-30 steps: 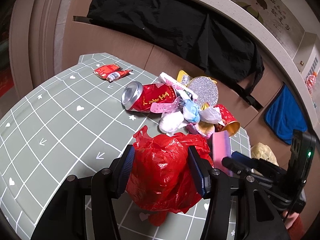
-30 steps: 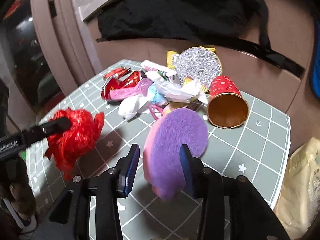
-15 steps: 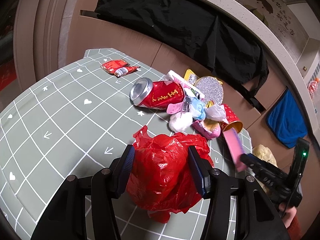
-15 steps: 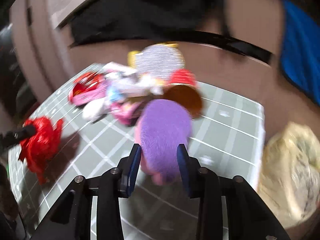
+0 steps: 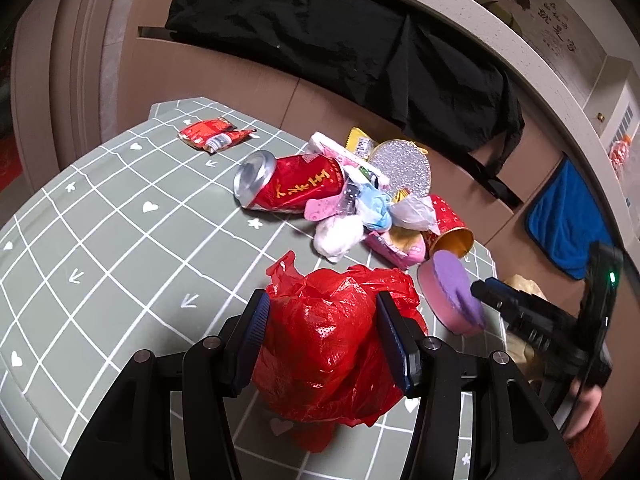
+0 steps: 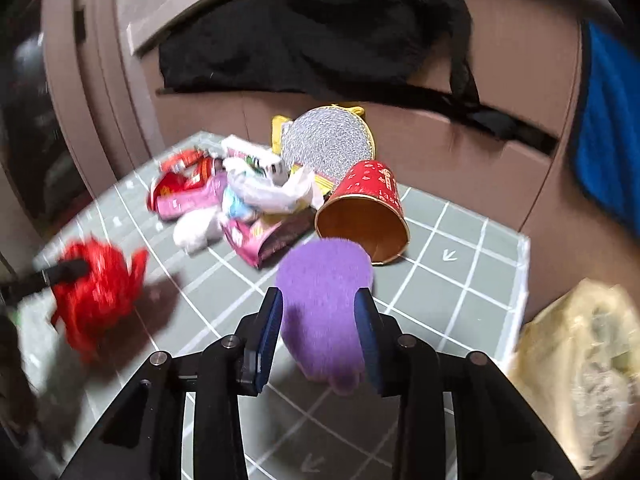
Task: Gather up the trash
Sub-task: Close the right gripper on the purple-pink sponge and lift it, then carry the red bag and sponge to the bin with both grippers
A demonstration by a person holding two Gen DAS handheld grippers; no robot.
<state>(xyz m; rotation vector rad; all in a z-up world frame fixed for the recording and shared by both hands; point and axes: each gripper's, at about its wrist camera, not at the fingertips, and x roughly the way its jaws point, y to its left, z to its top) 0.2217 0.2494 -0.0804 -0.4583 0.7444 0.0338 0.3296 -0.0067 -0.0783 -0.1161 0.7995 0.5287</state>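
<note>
On the grey-green grid table [image 5: 100,216] by brown cabinets, our left gripper [image 5: 322,334] clamps the red bag [image 5: 332,344], our right gripper [image 6: 318,330] the purple sponge [image 6: 324,300]; only the right view shows a yellowish sack [image 6: 576,368] whole.

Left wrist view: looks forward and down over the worktop [image 5: 100,216], close, litter pile [image 5: 352,204] mid-frame.
Right wrist view: faces the same pile [image 6: 260,196] from the right, close.
Shared: pile, red bag [image 5: 332,340] [image 6: 96,292].

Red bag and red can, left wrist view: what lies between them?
Only bare green tablecloth separates the red bag from the red can.
</note>
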